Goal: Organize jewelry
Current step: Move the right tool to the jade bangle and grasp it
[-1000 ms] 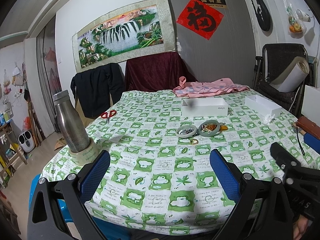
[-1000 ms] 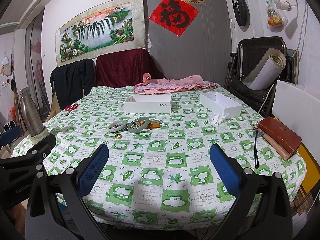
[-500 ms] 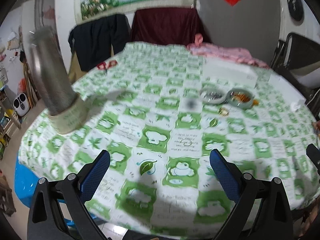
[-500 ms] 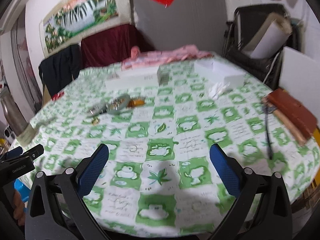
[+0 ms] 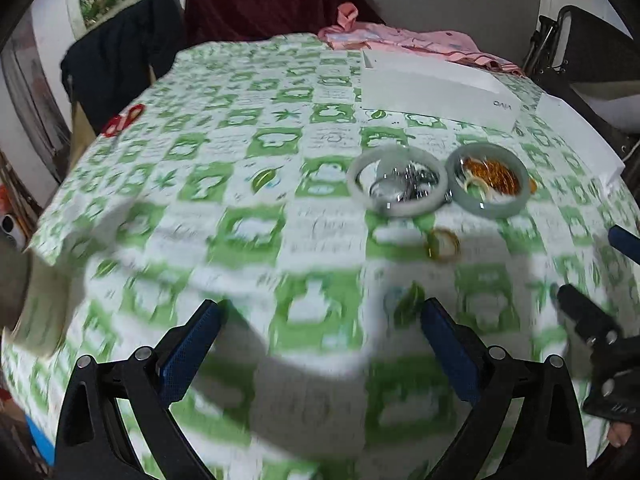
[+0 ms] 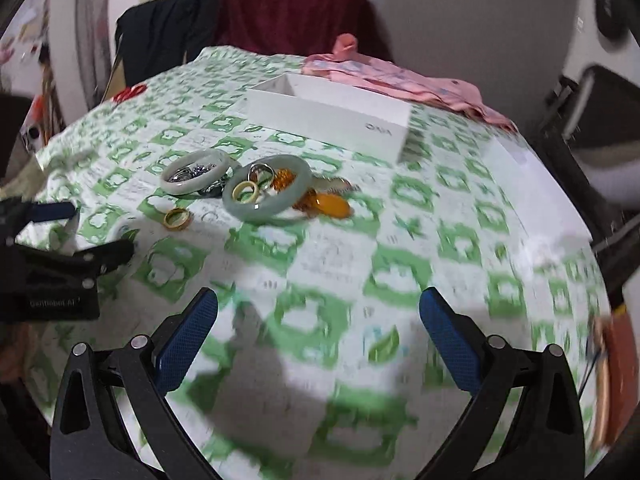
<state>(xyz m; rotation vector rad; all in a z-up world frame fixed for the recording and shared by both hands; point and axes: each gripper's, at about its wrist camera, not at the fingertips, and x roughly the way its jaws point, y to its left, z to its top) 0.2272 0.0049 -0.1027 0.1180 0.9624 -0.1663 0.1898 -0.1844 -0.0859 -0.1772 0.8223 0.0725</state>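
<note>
A pale jade bangle [image 5: 396, 182] [image 6: 198, 172] lies on the green-and-white tablecloth [image 5: 240, 208] around silver jewelry. A greener bangle [image 5: 490, 184] [image 6: 267, 188] beside it rings amber beads and a small pale ring [image 6: 245, 192]. A gold ring [image 5: 442, 243] [image 6: 177, 218] lies nearer me. An amber pendant [image 6: 326, 204] sits right of the green bangle. An open white box [image 5: 436, 90] [image 6: 332, 114] stands behind. My left gripper [image 5: 320, 340] is open and empty over the cloth, short of the jewelry. My right gripper [image 6: 318, 336] is open and empty too.
Red-handled scissors [image 5: 122, 120] [image 6: 130, 92] lie at the far left. A pink cloth [image 5: 404, 40] [image 6: 400, 76] lies behind the box. A second white box lid [image 5: 576, 136] is at the right. A brown wallet [image 6: 616, 376] lies at the right table edge. Draped chairs stand behind.
Both grippers have moved forward and down over the table toward the jewelry, which now looks larger and closer. The steel bottle has left the left view. Both stay open.
</note>
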